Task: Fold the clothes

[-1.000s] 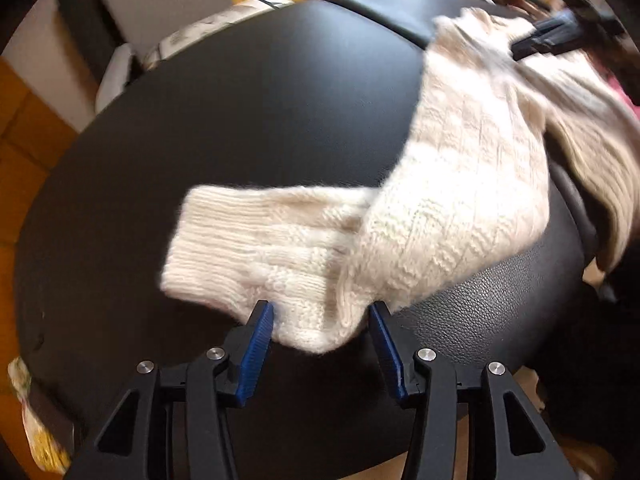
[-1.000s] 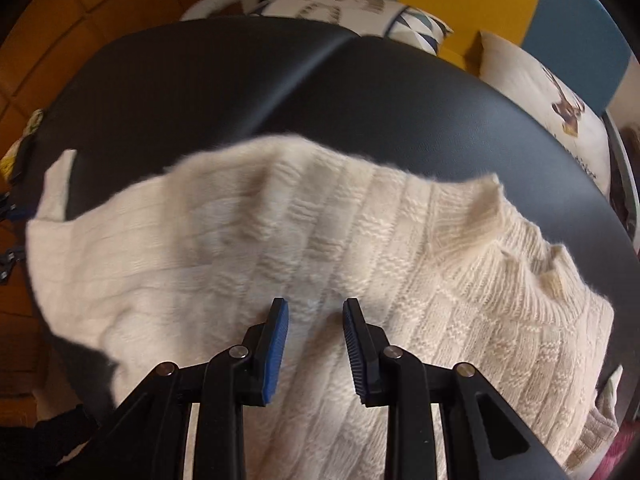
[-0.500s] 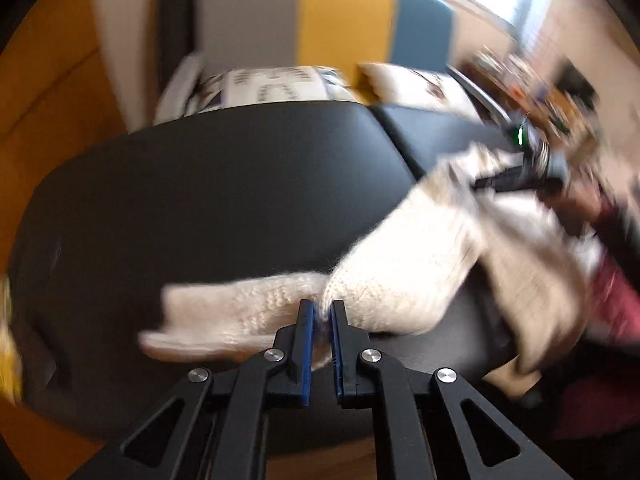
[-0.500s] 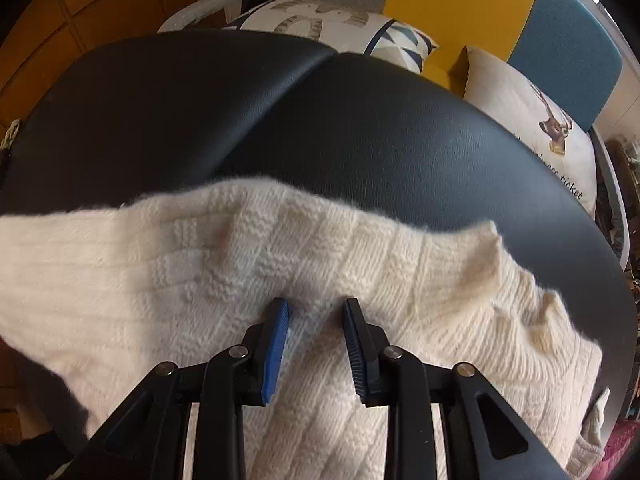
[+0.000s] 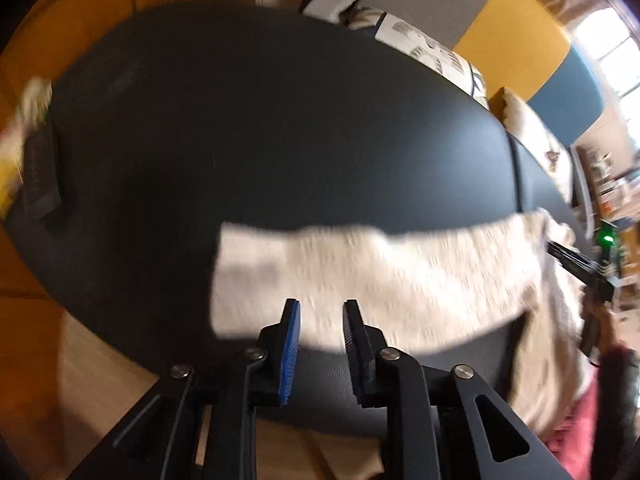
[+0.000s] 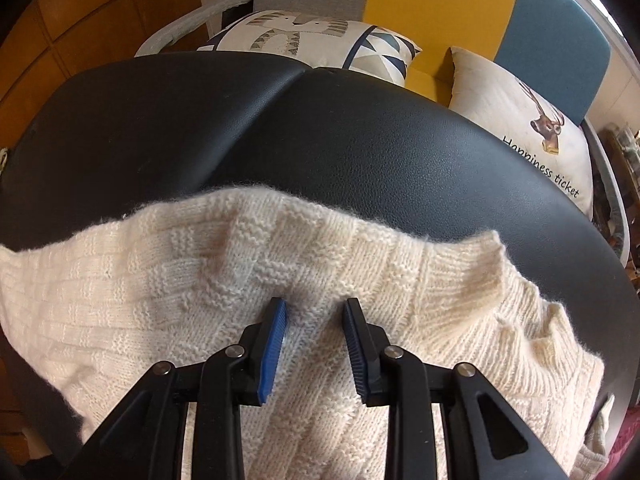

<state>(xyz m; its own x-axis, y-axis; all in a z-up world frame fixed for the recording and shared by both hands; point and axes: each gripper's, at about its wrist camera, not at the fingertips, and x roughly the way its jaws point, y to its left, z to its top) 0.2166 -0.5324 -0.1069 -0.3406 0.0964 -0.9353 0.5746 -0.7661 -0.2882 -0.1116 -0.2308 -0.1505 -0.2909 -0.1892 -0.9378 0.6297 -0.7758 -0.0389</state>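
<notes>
Sweater [image 6: 280,280]: cream, block-patterned knit with ribbed collar, spread on the near half of the black padded table [image 6: 400,152]. Left gripper [image 5: 319,312]: jaws parted, nothing between them, at the near edge of the sleeve [image 5: 360,280]; half a second ago they were pressed together on it. The sleeve now lies straight along the table's near edge, no longer bent. Right gripper [image 6: 314,310]: jaws parted, over the sweater's body. Beyond the table: two printed cushions [image 6: 320,36].
</notes>
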